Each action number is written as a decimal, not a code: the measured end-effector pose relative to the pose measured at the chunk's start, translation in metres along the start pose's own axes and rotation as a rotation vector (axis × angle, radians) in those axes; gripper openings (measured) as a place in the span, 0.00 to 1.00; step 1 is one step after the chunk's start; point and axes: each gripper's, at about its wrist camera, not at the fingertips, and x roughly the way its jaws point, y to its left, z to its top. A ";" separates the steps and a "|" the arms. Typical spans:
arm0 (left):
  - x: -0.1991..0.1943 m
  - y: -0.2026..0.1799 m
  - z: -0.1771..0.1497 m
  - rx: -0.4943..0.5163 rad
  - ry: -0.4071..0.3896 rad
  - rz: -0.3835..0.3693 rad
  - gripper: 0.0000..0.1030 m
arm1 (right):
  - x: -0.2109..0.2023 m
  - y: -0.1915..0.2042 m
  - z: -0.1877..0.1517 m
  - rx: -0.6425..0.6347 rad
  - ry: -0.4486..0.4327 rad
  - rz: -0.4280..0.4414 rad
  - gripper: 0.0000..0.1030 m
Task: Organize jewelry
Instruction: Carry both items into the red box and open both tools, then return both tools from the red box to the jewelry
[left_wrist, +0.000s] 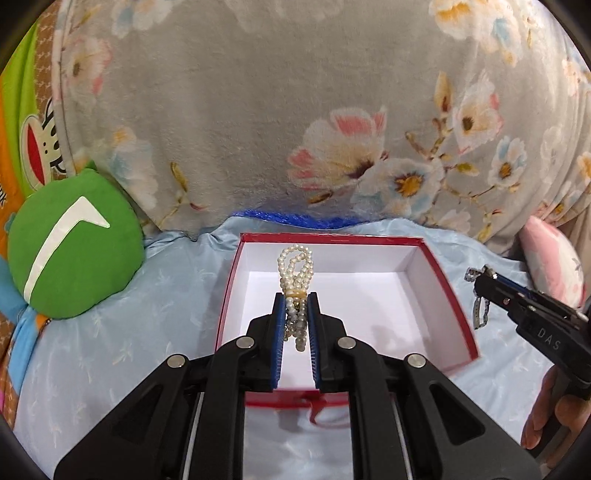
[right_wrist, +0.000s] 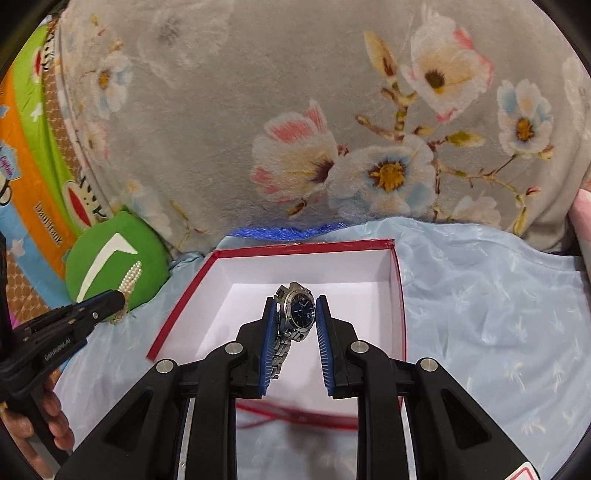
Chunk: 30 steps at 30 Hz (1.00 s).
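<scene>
My left gripper (left_wrist: 296, 295) is shut on a pearl bracelet (left_wrist: 295, 269) of several strands and holds it above the open red box (left_wrist: 439, 266), whose white inside shows nothing lying in it. My right gripper (right_wrist: 294, 300) is shut on a silver wristwatch (right_wrist: 297, 308) with a dark blue dial, held above the same box (right_wrist: 397, 280). Its metal band hangs down along the left finger. Each gripper shows in the other's view: the right one with the watch (left_wrist: 480, 306) at the box's right, the left one with the pearls (right_wrist: 131, 278) at the box's left.
The box sits on a light blue satin sheet (left_wrist: 110, 332). A grey floral blanket (left_wrist: 258, 110) rises right behind it. A green round cushion (left_wrist: 74, 251) lies to the left and a pink pillow (left_wrist: 550, 254) to the right. A red ribbon (left_wrist: 321, 406) hangs at the box's near edge.
</scene>
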 end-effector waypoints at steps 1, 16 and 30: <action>0.009 -0.001 0.000 0.003 0.005 0.006 0.11 | 0.011 -0.002 0.002 -0.003 0.008 -0.005 0.19; 0.114 -0.005 0.002 -0.030 0.081 0.055 0.48 | 0.102 -0.017 0.003 -0.006 0.083 -0.043 0.21; 0.056 0.031 -0.033 -0.131 0.071 0.061 0.62 | 0.016 -0.030 -0.027 0.063 -0.005 -0.002 0.32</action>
